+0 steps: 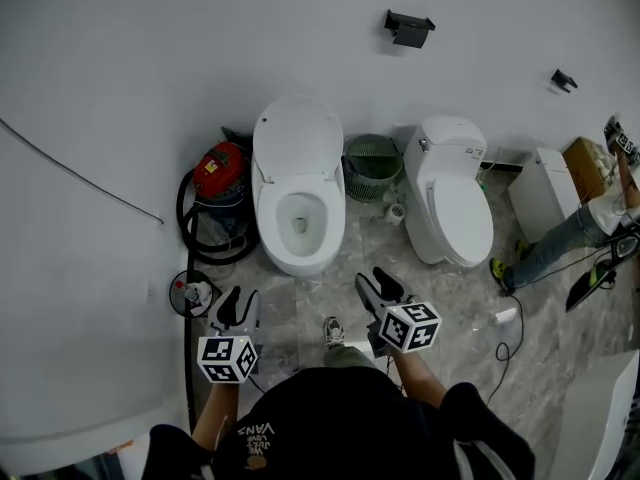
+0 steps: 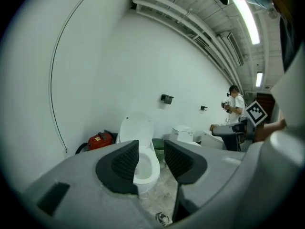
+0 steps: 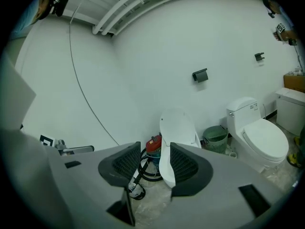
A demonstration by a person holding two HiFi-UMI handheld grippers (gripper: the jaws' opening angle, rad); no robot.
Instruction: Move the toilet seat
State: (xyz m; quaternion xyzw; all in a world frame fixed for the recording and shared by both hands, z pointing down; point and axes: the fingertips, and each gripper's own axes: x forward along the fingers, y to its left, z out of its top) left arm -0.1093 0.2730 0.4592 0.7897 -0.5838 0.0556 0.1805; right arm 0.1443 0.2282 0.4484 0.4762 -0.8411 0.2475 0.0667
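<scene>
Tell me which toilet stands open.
The left toilet, beside the red vacuum: lid up, bowl showing. The right toilet is closed.

Toilet point(image 1: 298, 218) stood mid-floor, seat point(image 1: 297, 138) raised at its 12 o'clock. Vacuum cleaner point(image 1: 221, 171) sat at its 10 o'clock, basket point(image 1: 372, 166) at 2 o'clock, second toilet point(image 1: 452, 203) at 3 o'clock beyond the basket. Left gripper point(image 1: 240, 296) was at 7 o'clock and right gripper point(image 1: 376, 280) at 5 o'clock, both apart from it.
</scene>
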